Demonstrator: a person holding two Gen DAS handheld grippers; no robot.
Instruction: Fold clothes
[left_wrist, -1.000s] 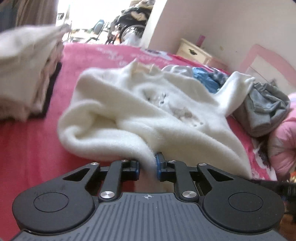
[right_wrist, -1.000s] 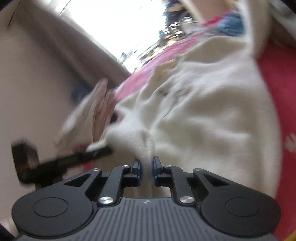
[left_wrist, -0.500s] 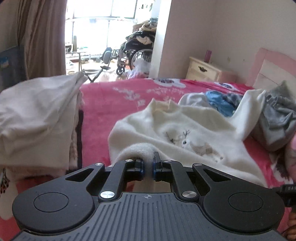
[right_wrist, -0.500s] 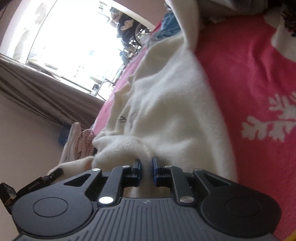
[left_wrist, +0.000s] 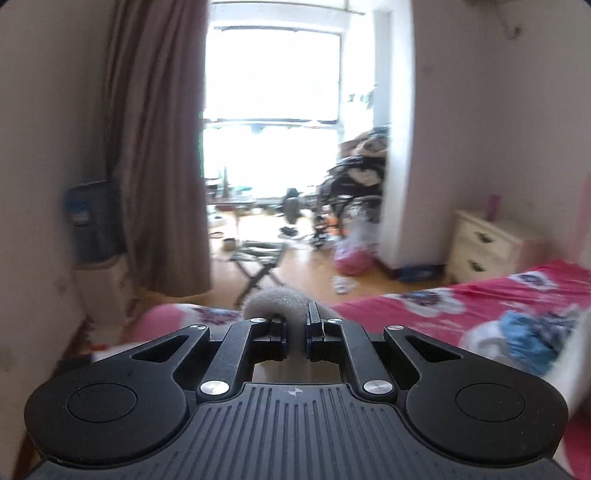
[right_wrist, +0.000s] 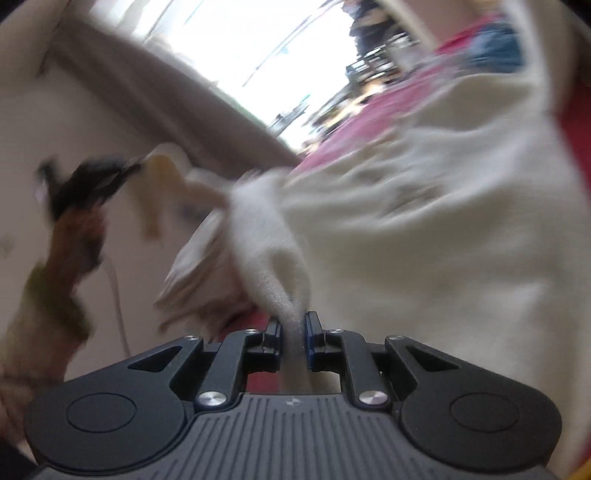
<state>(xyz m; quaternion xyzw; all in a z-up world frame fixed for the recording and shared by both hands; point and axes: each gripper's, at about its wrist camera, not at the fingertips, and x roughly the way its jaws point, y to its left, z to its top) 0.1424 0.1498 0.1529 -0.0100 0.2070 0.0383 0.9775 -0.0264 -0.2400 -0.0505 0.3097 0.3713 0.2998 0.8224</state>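
The left gripper (left_wrist: 295, 334) is pinching a fold of the white sweater (left_wrist: 275, 299); its view is showing only that tuft above the bed's (left_wrist: 461, 299) foot edge. The right gripper (right_wrist: 293, 338) is clamping another fold, its blurred view showing the sweater (right_wrist: 424, 229) stretching lengthwise away across the bed (right_wrist: 354, 133).

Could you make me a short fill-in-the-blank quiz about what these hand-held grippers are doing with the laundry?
1. Both the left hand-held gripper and the right hand-held gripper are shut on the fluffy ____ sweater.
2. The bedspread is ____ with white flowers.
3. Beside the window hangs a brown ____.
4. The blue garment lies on the ____.

Missing words: white; pink; curtain; bed
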